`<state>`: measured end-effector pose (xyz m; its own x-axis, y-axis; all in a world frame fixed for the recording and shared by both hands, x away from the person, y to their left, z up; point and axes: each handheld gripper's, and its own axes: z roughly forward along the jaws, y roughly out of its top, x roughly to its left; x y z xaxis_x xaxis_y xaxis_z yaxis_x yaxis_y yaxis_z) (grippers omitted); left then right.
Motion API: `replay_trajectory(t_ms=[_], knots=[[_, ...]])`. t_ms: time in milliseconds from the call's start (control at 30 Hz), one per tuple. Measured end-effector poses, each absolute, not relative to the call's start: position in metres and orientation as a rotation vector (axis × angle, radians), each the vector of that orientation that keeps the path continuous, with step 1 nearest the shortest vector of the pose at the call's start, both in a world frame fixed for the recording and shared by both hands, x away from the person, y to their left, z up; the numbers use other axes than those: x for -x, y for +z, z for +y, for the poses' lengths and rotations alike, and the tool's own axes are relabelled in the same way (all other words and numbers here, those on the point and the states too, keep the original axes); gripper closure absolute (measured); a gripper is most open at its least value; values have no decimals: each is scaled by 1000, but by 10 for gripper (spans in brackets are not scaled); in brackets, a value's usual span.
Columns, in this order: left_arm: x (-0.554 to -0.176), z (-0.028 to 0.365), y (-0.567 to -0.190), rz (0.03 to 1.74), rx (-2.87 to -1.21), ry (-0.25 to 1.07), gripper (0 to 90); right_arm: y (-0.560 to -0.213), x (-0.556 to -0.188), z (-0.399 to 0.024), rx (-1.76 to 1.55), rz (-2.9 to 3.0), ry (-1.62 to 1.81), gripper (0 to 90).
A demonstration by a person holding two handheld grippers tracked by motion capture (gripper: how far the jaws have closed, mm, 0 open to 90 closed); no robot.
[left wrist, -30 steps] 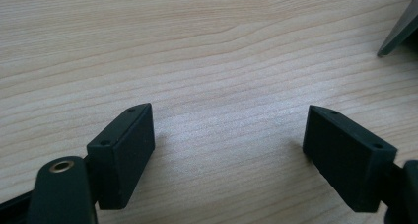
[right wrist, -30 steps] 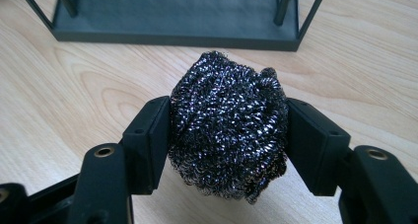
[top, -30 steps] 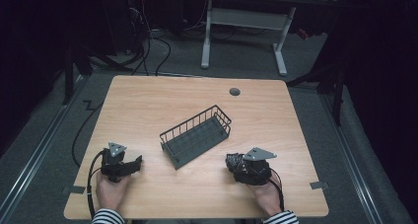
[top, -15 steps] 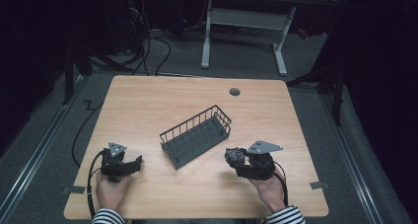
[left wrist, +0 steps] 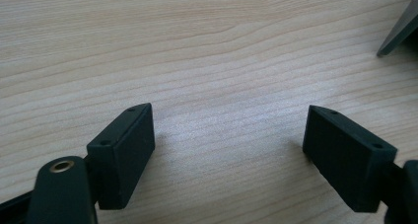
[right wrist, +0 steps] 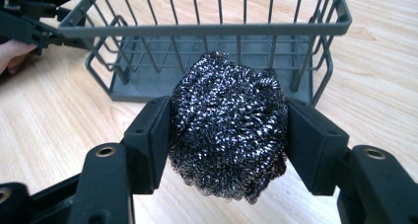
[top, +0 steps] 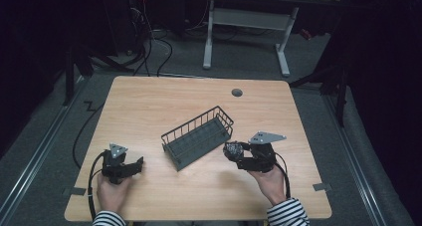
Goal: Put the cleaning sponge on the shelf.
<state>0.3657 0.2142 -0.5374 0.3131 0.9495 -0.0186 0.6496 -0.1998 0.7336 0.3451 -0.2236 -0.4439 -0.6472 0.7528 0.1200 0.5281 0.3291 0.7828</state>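
A dark steel-wool scourer (right wrist: 229,125) is clamped between the two black jaws of my right gripper (right wrist: 229,135), which is shut on it. From above, that gripper (top: 234,151) hovers just right of a grey wire basket (top: 198,136) standing slantwise in the middle of the table; the scourer (top: 232,149) sits close to the basket's near right end. The basket (right wrist: 217,51) stands straight ahead in the right gripper view and holds nothing. My left gripper (top: 134,166) rests at the table's front left, open, with bare wood between its jaws (left wrist: 229,145).
The wooden table (top: 164,111) has a round cable hole (top: 237,92) at the back. A corner of the basket (left wrist: 401,29) shows at the upper right of the left gripper view. Cables and desk legs (top: 283,42) lie on the floor beyond.
My right gripper has lifted and moved a little left toward the basket, carrying the scourer. The left gripper has stayed put.
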Motion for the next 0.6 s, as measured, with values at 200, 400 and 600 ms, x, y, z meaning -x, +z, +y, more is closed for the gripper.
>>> replay_trajectory(t_ms=[200,400,600], knots=[[-366,214,-537,1413,-1938,596,204,-431,-355,-216,-1135,2323,1239,390],[-366,214,-537,1413,-1937,596,204,-418,-369,-208,-1102,2333,1249,390],[-366,214,-537,1413,-1936,596,204,-406,-382,-198,-1077,2325,1243,388]])
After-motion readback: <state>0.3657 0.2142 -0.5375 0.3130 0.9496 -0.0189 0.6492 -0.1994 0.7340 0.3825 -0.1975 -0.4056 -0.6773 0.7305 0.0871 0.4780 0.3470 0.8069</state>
